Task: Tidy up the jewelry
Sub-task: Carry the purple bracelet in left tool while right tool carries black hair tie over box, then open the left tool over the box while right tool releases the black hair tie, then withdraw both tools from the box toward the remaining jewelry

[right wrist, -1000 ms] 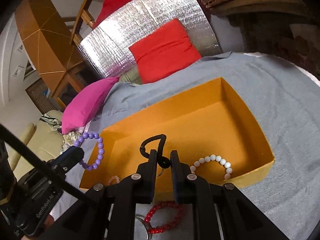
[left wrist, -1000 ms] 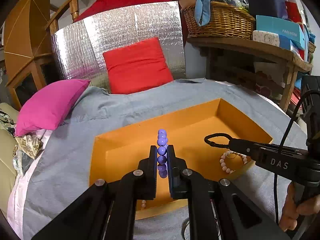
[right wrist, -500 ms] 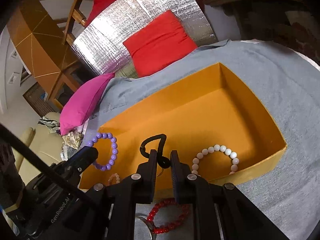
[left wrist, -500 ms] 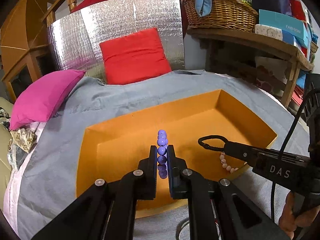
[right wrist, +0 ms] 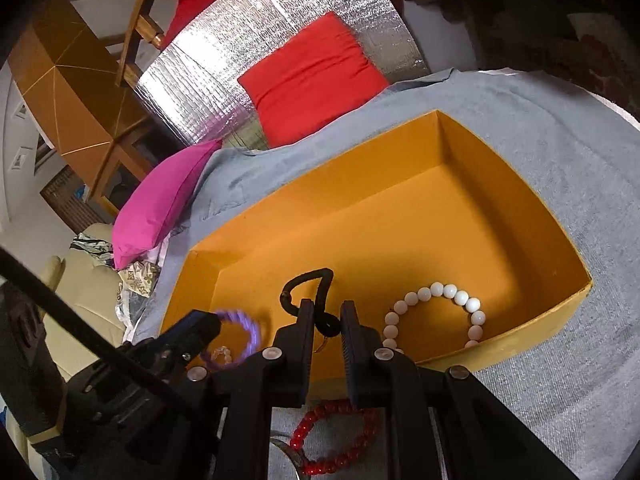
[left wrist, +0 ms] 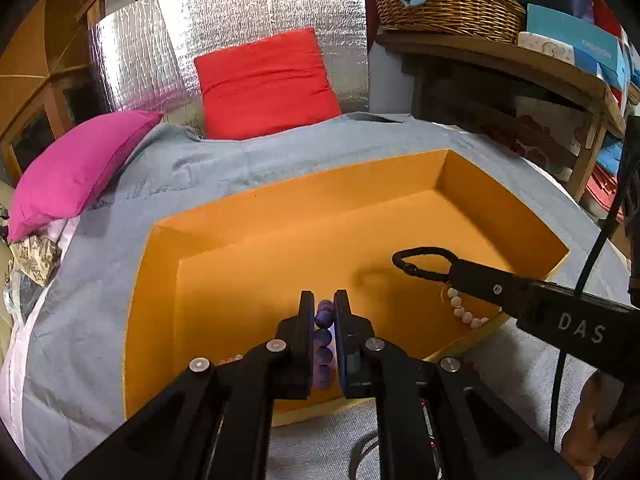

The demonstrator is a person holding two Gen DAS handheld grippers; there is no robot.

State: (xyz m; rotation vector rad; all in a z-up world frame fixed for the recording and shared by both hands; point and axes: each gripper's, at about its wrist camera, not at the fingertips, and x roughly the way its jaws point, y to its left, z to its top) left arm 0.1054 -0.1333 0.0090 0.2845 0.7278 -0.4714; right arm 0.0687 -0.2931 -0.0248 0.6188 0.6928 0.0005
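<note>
We see both views brightly and evenly lit, with glare on the silver foil panel [left wrist: 248, 36]. Fisheye bending curves every edge, and dark vignettes fill the corners. A soft shadow falls on the orange box [left wrist: 280, 264] floor. In the right wrist view the purple bracelet [right wrist: 244, 328] smears with motion blur.

Red cushion [left wrist: 268, 84] leans on silver foil panel [left wrist: 248, 20]; wooden shelf [left wrist: 500, 60] right.

Left tool [left wrist: 321, 312] pinches purple bracelet [left wrist: 323, 336] over orange box [left wrist: 280, 208]; right tool [left wrist: 450, 270] clamps black loop [left wrist: 420, 258].
</note>
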